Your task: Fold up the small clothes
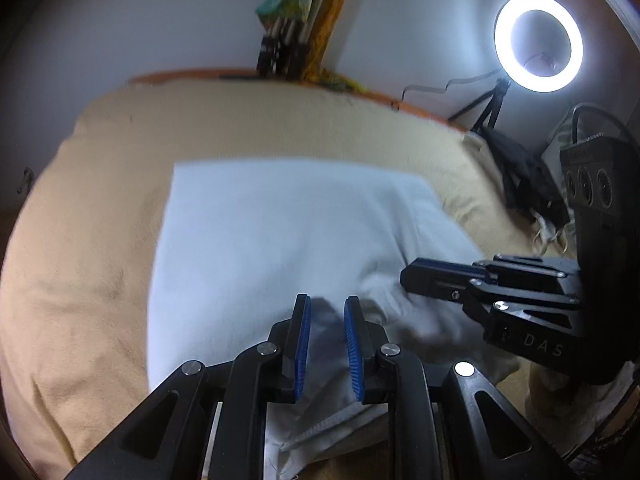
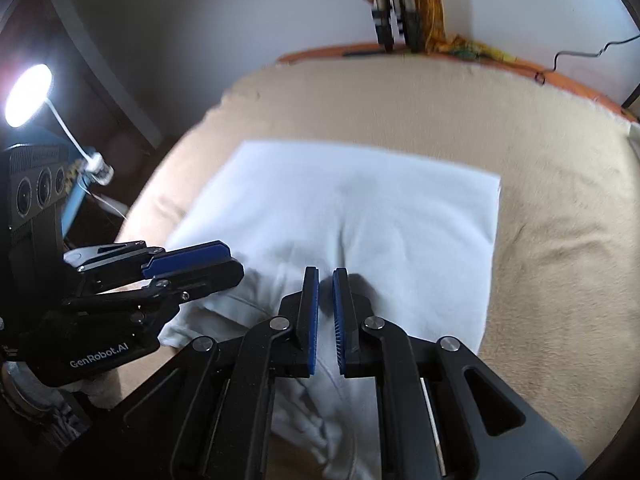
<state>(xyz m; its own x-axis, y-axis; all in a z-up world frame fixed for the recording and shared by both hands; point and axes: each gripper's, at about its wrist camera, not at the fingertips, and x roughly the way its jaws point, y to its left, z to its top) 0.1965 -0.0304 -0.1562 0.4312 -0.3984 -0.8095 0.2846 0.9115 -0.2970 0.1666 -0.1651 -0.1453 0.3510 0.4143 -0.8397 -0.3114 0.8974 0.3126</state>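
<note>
1. One white garment (image 1: 280, 232) lies on one tan blanket (image 1: 80, 280) covering the bed. Far half is flat with square corners; near edge is bunched and wrinkled under the tools.
2. Two hand-held grippers are in view, both angled down over that bunched near edge.
3. Left gripper (image 1: 328, 308): jaws stand at a narrow gap, blue pads not pressing anything. Only shadowed cloth shows below the gap, so nothing is held. From the right wrist view it (image 2: 236, 262) sits at the garment's left near corner, just over the cloth.
4. Right gripper (image 2: 326, 278): jaws nearly together, a thin slit between the pads. No fabric visible in the slit; tips sit over the garment's near middle. From the left wrist view it (image 1: 406, 276) shows side-on at the right.
5. Two lights: one ring light (image 1: 538, 42) on a small tripod, one lamp (image 2: 28, 94) on a white gooseneck.
6. One bundle of hanging cloths (image 1: 308, 12) against the far wall.
</note>
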